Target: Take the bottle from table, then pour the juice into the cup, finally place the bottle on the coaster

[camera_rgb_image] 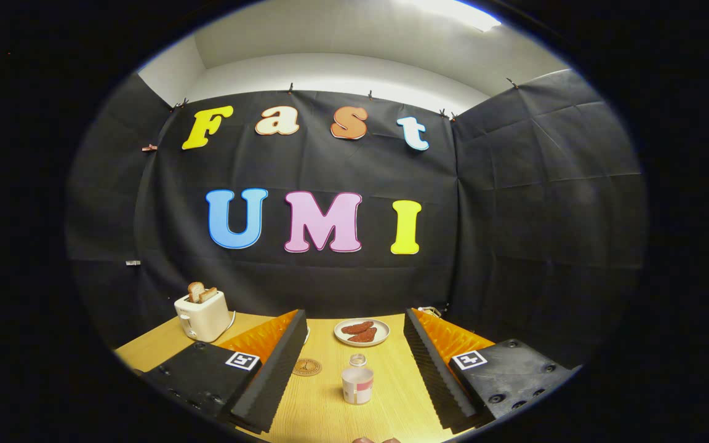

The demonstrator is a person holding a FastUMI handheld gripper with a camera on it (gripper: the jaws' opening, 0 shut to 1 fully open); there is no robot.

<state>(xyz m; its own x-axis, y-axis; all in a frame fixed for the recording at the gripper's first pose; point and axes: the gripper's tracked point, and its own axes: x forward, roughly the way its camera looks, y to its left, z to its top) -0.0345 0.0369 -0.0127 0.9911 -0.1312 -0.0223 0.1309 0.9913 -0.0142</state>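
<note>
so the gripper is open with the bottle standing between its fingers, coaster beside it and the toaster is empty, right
Not quite: the toaster is not empty; the gripper view shows bread slices sticking out of its top. The rest holds: the gripper is open, the bottle stands upright between its fingers, and the coaster lies beside it on the table.

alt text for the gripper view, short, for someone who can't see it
The gripper is held open over a wooden table, a small bottle between its jaws. Beyond lie a round coaster, a plate of food and a toaster.

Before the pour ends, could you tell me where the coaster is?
The coaster lies flat on the table, beside the left finger of the open gripper, left of the bottle.
</note>
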